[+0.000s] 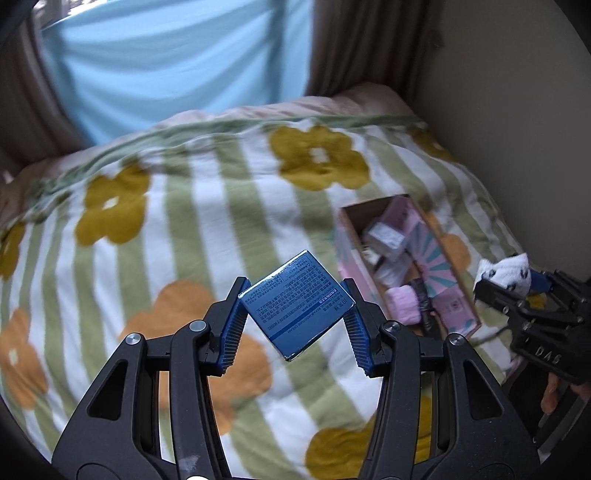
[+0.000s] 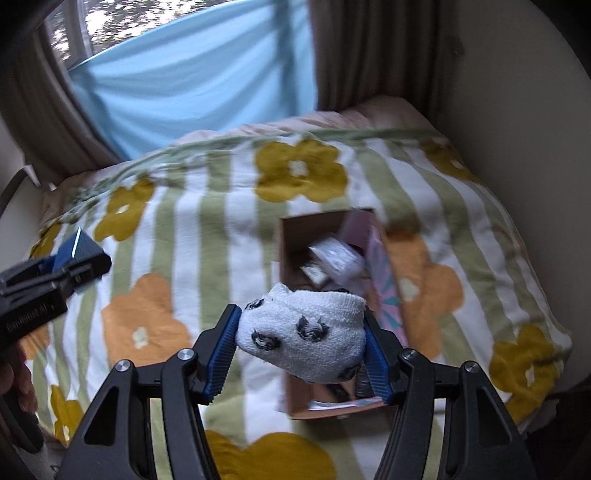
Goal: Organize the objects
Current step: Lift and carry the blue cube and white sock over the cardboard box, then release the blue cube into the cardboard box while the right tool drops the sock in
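Left tool (image 1: 295, 314) clamps blue carton (image 1: 297, 308): light, stiff, crushable corners. Right tool (image 2: 301, 338) squeezes soft rolled sock (image 2: 303, 338), above cardboard box (image 2: 291, 236).

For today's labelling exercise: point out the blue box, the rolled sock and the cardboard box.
blue box (image 1: 295, 301), left wrist view, printed face.
rolled sock (image 2: 306, 336), right wrist view, white front with dark spots.
cardboard box (image 2: 295, 236), right wrist view, brown inner wall.

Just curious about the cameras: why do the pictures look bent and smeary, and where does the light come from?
Left wrist view: fisheye bends the bed edges; the blanket is motion-blurred, while the blue box in the left gripper stays sharp. Right wrist view: same curving; the carton is smeared, the sock in the right gripper crisp. Daylight comes through the window.
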A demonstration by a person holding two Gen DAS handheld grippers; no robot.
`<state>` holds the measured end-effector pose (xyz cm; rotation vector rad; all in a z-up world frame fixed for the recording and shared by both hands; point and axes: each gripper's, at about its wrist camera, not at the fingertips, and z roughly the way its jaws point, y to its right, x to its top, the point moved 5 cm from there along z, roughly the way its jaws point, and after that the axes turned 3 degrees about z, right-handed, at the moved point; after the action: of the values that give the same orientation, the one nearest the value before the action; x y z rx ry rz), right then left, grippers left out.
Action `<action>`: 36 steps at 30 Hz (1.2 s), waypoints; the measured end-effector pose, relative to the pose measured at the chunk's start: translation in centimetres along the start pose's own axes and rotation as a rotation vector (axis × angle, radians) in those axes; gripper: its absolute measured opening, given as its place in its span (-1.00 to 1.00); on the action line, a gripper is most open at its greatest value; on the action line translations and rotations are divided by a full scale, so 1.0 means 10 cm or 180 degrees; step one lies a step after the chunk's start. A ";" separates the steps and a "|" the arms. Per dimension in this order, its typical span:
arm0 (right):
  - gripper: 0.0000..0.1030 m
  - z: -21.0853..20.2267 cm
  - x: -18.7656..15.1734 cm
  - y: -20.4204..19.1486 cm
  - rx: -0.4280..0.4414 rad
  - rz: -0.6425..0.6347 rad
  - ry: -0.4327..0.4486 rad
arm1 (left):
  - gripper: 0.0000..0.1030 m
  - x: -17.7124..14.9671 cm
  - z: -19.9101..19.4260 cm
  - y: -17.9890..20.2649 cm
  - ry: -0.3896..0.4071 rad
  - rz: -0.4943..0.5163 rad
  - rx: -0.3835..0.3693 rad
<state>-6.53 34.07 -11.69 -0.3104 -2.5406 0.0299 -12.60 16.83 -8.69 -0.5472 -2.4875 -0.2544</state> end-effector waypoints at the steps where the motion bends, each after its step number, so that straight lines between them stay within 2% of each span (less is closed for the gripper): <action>1: 0.12 0.03 -0.01 0.07 -0.0026 0.0032 -0.0019 | -0.10 0.05 0.06 0.07 -0.0017 0.0042 -0.0033; 9: 0.12 0.46 -0.19 0.60 -0.0191 0.0301 -0.0298 | -0.10 0.41 0.78 0.72 -0.0227 0.0395 -0.0312; 14: 0.12 0.83 -0.35 0.79 -0.0226 0.0433 -0.0521 | -0.10 0.48 1.39 1.16 -0.0444 0.0650 -0.0492; 19: 0.12 1.20 -0.53 0.89 -0.0202 0.0559 -0.0715 | -0.10 0.41 1.93 1.53 -0.0624 0.0878 -0.0626; 24: 0.12 1.50 -0.69 0.86 -0.0075 0.0560 -0.0846 | -0.10 0.19 2.45 1.78 -0.0871 0.1046 -0.0714; 30: 0.12 1.70 -0.77 0.80 0.0011 0.0523 -0.0899 | -0.10 0.03 2.74 1.88 -0.1012 0.1206 -0.0738; 33: 0.22 1.74 -0.75 0.81 0.0105 0.0597 -0.0890 | -0.07 0.06 2.77 1.88 -0.1016 0.1205 -0.0736; 35: 0.51 1.74 -0.74 0.80 0.0221 0.0661 -0.0861 | 0.30 0.08 2.76 1.88 -0.0983 0.1177 -0.0803; 36: 0.58 1.73 -0.73 0.79 0.0298 0.0688 -0.0826 | 0.95 0.10 2.74 1.88 -0.0950 0.1171 -0.0807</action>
<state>-8.45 40.88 -30.82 -0.5753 -2.7375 0.2885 -18.74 42.12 -29.37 -1.2097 -2.5867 -0.3660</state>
